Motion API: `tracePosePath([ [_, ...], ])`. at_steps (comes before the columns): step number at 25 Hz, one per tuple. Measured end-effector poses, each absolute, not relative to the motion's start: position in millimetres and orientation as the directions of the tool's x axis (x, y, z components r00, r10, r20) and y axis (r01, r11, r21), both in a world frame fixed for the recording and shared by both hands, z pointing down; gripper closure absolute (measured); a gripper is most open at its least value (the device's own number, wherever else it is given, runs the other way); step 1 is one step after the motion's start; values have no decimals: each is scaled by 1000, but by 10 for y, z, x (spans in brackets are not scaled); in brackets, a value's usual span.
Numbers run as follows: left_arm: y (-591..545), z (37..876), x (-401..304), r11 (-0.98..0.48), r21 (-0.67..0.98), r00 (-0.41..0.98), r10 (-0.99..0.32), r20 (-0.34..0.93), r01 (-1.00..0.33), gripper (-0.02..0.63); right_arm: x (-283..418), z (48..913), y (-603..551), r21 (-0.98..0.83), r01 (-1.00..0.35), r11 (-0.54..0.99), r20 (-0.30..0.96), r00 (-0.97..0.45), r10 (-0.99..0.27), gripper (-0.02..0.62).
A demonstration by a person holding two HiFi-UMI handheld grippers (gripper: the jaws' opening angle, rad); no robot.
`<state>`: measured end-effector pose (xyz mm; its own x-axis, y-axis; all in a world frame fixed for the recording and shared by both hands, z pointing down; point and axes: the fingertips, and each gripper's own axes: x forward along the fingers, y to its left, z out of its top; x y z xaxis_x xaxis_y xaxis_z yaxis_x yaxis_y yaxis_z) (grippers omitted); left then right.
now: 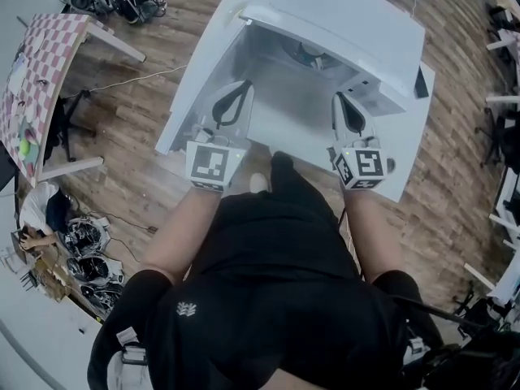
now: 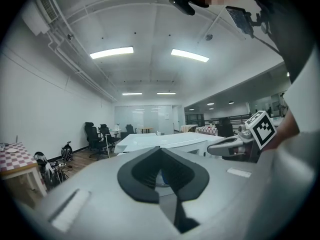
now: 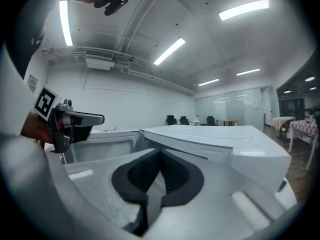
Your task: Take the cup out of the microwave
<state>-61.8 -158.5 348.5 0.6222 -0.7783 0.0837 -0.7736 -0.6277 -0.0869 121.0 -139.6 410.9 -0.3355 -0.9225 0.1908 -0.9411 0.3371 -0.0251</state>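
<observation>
Nearest the person, the left gripper [image 1: 245, 87] and the right gripper [image 1: 337, 97] are held side by side, both aimed at the open microwave [image 1: 349, 24]. Each has its jaws together on nothing. The door [image 1: 197, 84] is swung out to the left, beyond the left gripper. The cup [image 1: 307, 54] sits deep in the cavity, apparently upright with its rim showing. It lies ahead of both grippers and between their lines. The right gripper looks nearer, so I judge it better placed to reach in, once its jaws part.

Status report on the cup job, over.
Left claw, right claw shut, empty, facing the microwave. Door open. Cup not made out inside. Nothing blocking.
</observation>
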Motion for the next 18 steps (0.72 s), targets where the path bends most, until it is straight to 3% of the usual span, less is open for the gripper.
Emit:
tracePosePath([
  [18,-2050,4050,-355,-673,-130,658,-740,141,-728,603,1208,4730,-1987,14,-941,339,213,-328,-920,595],
])
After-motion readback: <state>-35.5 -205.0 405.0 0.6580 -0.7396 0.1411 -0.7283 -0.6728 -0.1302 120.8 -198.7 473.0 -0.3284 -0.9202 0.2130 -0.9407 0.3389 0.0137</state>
